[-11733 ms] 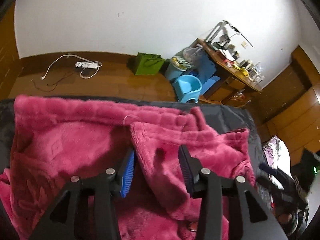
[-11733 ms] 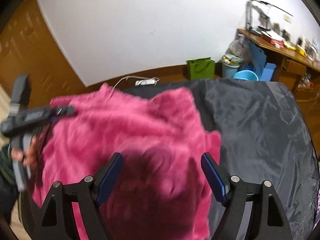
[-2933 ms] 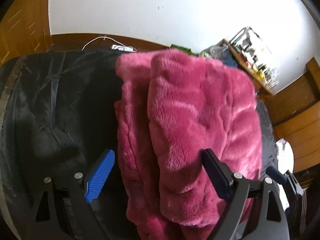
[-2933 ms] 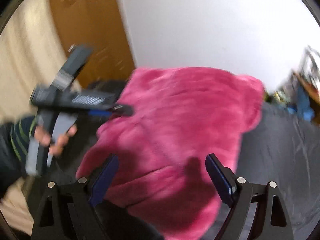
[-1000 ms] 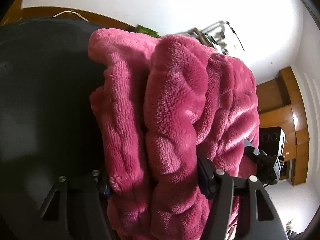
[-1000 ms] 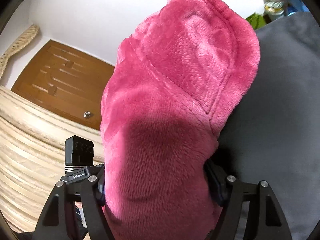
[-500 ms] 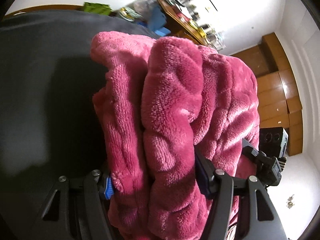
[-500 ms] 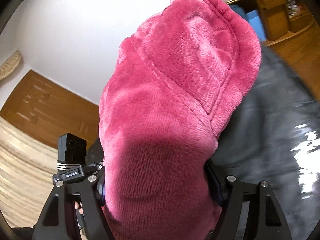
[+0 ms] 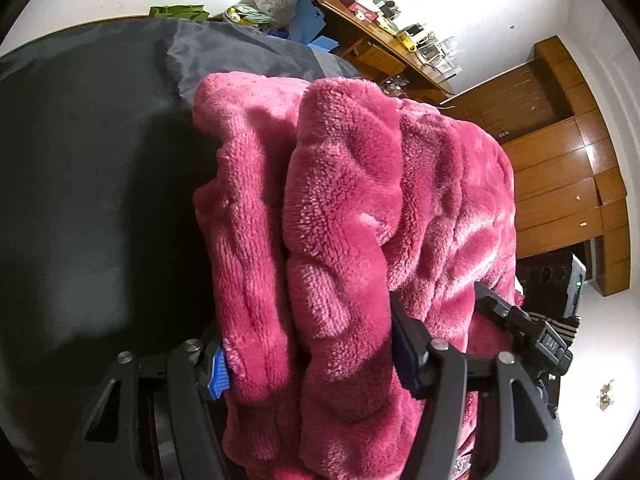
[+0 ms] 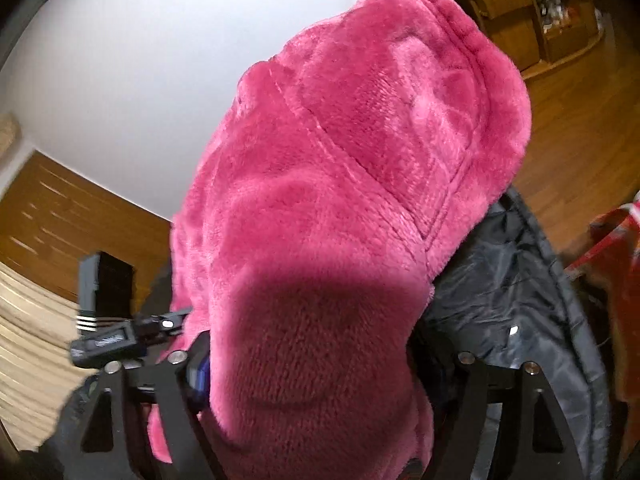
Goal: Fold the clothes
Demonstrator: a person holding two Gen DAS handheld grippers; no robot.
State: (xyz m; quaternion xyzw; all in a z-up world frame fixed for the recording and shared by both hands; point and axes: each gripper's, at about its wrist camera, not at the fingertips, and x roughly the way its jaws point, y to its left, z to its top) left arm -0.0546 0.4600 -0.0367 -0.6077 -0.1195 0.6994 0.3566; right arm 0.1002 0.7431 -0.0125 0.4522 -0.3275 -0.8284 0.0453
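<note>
**Surface and material findings**

Garment (image 9: 352, 208): thick pink fleece, deep fuzzy pile, stitched seams. Table cover (image 9: 88, 184): dark woven cloth, faint sheen, creased. Left gripper (image 9: 308, 364) and right gripper (image 10: 316, 368): matt black plastic, bare metal screws, ribbed blue pads. Cabinet (image 9: 560, 168): glossy varnished wood.

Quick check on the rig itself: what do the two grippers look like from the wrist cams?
Both are matte black, built from angular linkage arms with triangular cutouts and silver pivot screws. The left gripper carries blue ribbed pads on its fingers. The right gripper shows a matching blue pad. No cables or sleeves are visible; any lettering is too small to read.
</note>
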